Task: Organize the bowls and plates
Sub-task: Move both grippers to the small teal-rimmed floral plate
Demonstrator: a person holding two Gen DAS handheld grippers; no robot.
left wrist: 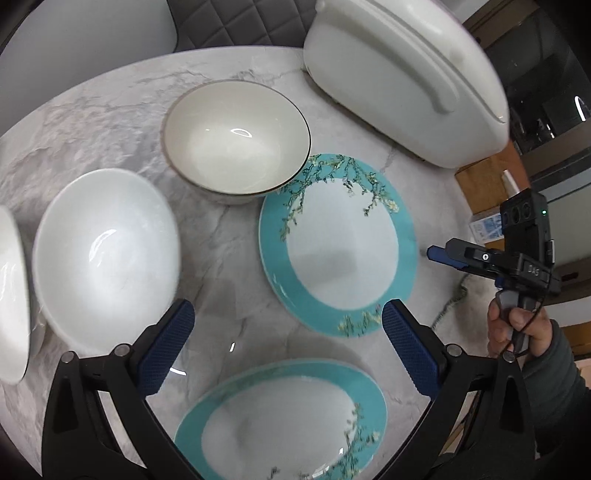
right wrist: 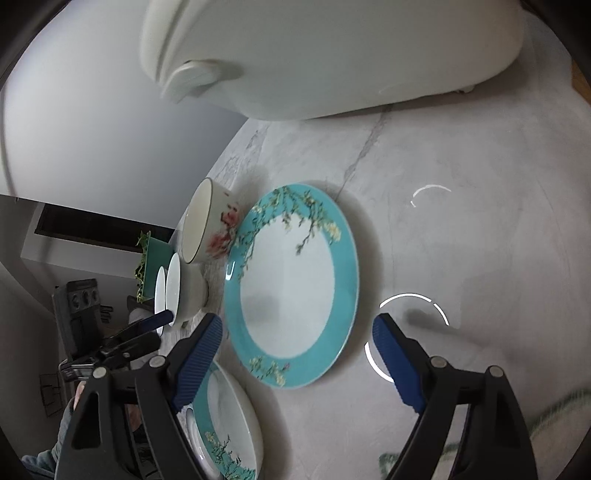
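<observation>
A teal-rimmed flowered plate lies flat on the marble table; it also shows in the right wrist view. A second teal-rimmed plate lies nearer, under my open, empty left gripper; it appears in the right wrist view too. A cream bowl with a dark rim touches the far plate's edge; its red-flowered side shows in the right wrist view. A plain white bowl sits at left, another white dish at the far left edge. My right gripper is open and empty, just before the far plate.
A large white lidded appliance stands at the back right of the table, also in the right wrist view. A grey quilted chair back is behind the table. A green-white cloth lies at the table's right edge.
</observation>
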